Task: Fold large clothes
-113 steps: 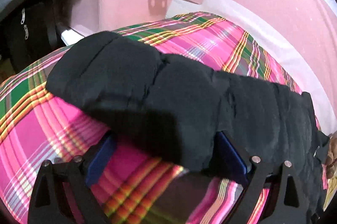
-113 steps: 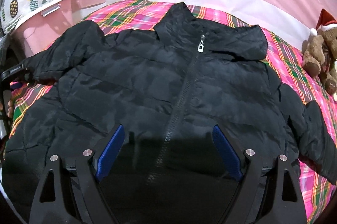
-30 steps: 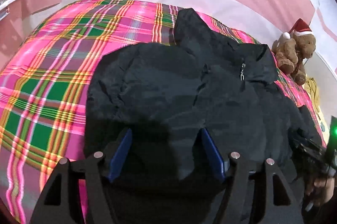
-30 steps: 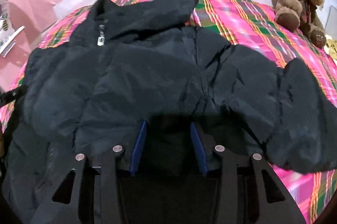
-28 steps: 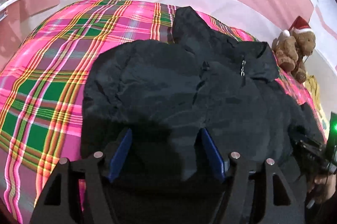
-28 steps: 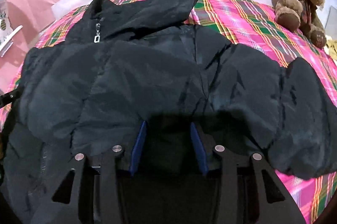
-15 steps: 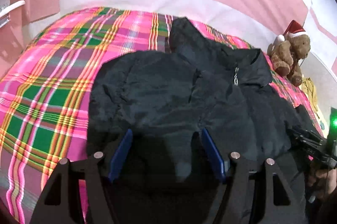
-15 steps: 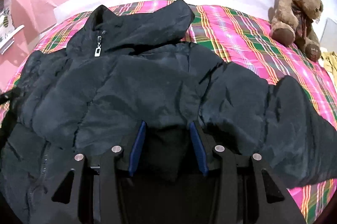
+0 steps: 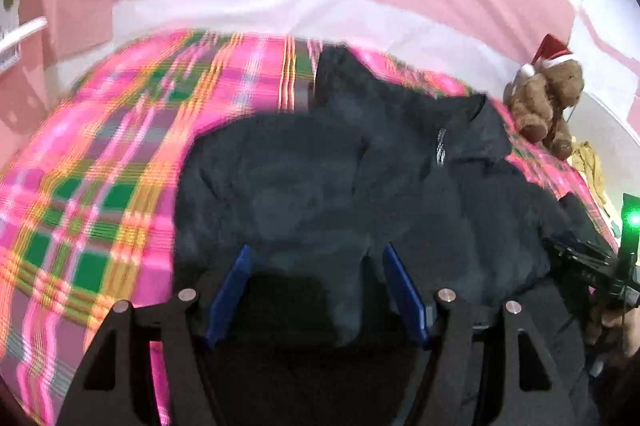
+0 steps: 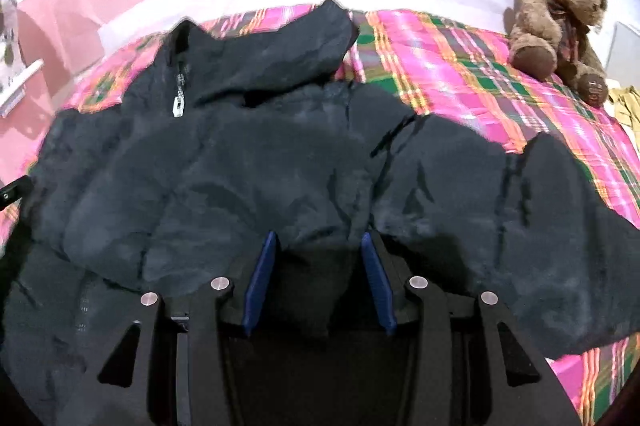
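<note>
Left tongs [image 9: 316, 290]: blue pads set fairly wide, a fold of the black jacket [image 9: 360, 193] bunched between them; whether the cloth is actually pinched can't be told from this view. Right tongs [image 10: 318, 280]: pads narrower, a tuck of jacket [image 10: 248, 177] hanging between them and apparently gripped.

Change over the last second: both cameras have been raised and pulled back. More of the plaid bedspread [image 9: 92, 185] and the pink wall is now seen than a second ago, and the left view is motion-blurred, so the move is likely ongoing. The pad gaps look unchanged. Compared with about four seconds ago, the jacket is no longer spread flat with both sleeves out; the left sleeve side has been brought in over the body, and the collar and zipper pull [image 10: 178, 105] now sit toward the left of the right view.

Judgement: a lift-and-carry of the near hem is under way, probably to fold bottom toward collar. The right sleeve [image 10: 540, 209] is seen draped loose over the bedspread [image 10: 460, 77], so that side looks unfinished.

Jacket location: on the bed, centre, collar toward the wall.

Containers: none identifiable. A teddy bear [image 10: 560, 5] in a Santa hat is sat on the far right of the bed, well apart from the jacket.
</note>
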`<state>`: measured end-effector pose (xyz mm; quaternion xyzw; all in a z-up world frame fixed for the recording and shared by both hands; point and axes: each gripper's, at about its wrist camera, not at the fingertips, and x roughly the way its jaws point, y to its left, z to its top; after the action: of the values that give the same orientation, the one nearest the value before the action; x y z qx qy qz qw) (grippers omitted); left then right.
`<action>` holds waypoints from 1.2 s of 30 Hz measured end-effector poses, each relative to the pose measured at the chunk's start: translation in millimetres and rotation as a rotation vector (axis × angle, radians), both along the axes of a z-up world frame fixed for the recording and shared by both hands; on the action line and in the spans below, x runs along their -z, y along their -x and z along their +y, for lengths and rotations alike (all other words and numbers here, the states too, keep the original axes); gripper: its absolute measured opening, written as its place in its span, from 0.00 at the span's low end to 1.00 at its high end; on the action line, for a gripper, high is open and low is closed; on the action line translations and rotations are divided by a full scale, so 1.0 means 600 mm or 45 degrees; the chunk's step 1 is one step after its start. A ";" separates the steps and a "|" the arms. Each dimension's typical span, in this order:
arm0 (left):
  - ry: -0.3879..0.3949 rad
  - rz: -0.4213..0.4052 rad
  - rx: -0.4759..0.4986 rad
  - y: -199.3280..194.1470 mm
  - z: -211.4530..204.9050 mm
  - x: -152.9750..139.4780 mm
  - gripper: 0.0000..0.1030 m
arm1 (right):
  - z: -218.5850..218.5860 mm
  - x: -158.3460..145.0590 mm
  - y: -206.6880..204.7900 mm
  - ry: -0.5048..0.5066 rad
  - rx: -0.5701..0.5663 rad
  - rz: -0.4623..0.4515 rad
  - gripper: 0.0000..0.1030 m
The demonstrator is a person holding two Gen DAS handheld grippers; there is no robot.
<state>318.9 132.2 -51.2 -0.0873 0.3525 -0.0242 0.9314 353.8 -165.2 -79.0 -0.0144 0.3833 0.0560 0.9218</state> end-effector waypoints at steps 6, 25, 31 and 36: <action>-0.024 0.071 -0.103 -0.082 0.039 0.001 0.67 | -0.002 -0.015 -0.038 0.007 0.036 0.003 0.44; 0.037 -0.004 0.043 0.080 -0.045 -0.084 0.70 | -0.027 -0.124 0.174 -0.123 0.124 -0.118 0.46; 0.049 -0.110 0.172 0.200 -0.112 -0.142 0.70 | -0.045 -0.187 0.304 -0.126 0.154 -0.237 0.55; 0.079 -0.158 0.233 0.249 -0.144 -0.168 0.70 | -0.091 -0.203 0.360 -0.122 0.216 -0.285 0.55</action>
<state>169.5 45.6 49.3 -0.0819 0.2999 -0.1254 0.9421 137.6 -219.8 43.0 0.0558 0.2749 -0.0058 0.9598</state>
